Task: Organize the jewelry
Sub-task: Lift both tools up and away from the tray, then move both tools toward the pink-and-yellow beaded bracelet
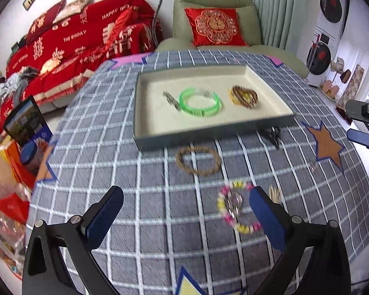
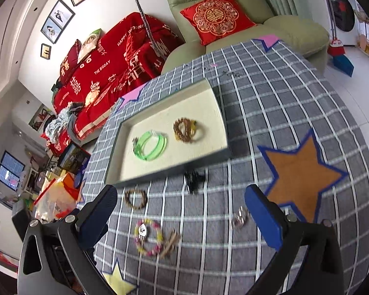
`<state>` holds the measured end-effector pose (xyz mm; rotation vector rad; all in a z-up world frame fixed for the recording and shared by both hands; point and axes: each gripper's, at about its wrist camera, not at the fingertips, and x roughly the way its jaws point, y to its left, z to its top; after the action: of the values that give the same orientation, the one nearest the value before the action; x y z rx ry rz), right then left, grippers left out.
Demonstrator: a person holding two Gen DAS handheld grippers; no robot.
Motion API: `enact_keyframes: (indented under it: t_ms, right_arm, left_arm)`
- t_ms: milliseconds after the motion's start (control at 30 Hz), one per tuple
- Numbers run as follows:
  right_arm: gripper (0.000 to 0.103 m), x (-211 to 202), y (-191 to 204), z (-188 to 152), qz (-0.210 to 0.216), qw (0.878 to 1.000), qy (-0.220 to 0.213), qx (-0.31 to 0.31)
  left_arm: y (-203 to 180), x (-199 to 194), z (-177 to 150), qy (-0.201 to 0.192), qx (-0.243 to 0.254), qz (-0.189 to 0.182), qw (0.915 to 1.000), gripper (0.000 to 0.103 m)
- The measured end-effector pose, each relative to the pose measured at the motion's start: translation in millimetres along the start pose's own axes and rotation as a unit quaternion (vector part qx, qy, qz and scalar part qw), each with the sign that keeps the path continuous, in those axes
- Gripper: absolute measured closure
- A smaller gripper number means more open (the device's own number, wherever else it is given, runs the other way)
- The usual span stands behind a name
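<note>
A cream-lined tray [image 1: 147, 113] [image 2: 216, 98] sits on the checked tablecloth. It holds a green bangle [image 1: 200, 103] [image 2: 151, 146], a brown-and-yellow bead bracelet [image 1: 243, 96] [image 2: 186, 130] and a small silver piece [image 1: 171, 101]. On the cloth lie a brown bead bracelet [image 1: 198, 159] [image 2: 135, 198], a pink-and-yellow bead bracelet [image 1: 236, 207] [image 2: 148, 237], a black clip [image 1: 273, 134] [image 2: 194, 179], a beige piece [image 1: 275, 193] [image 2: 171, 243] and a silver piece [image 1: 313, 165] [image 2: 239, 217]. My left gripper [image 1: 185, 211] is open above the cloth, empty. My right gripper [image 2: 180, 217] is open and empty; it also shows in the left wrist view [image 1: 364, 125].
Star patches [image 2: 300, 174] [image 1: 328, 143] mark the cloth. A red-covered sofa [image 1: 81, 46] and a green armchair [image 1: 216, 22] stand behind the table. Boxes and bags [image 1: 9, 172] lie on the floor at left.
</note>
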<state>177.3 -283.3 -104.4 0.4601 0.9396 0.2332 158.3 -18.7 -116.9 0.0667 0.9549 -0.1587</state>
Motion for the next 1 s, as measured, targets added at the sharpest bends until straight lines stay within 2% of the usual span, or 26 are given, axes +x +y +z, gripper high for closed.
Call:
enact_keyframes:
  t_ms: [200,433,700,1000]
  right_arm:
    - [0.0,-4,-10,-20,-0.005,1.0,0.014,0.009]
    - [0.0,0,-18,-41,-0.029,0.999,0.034,0.003]
    - [0.0,8,-30,-48,-0.083,0.996,0.044,-0.007]
    - [0.0,22,-35,-53,-0.122,0.991,0.058,-0.024]
  left_arm:
    - [-11,4,-22,0.024,-0.002,-0.009,0.9997,0.0]
    - [-11,20,-32,0.054,-0.044,-0.017,0.9974,0.0]
    - [-14,29,-36,0.066,-0.064,-0.009,0.9957,0.0]
    - [-14,38,-40,0.079,-0.075,0.0,0.994,0.0]
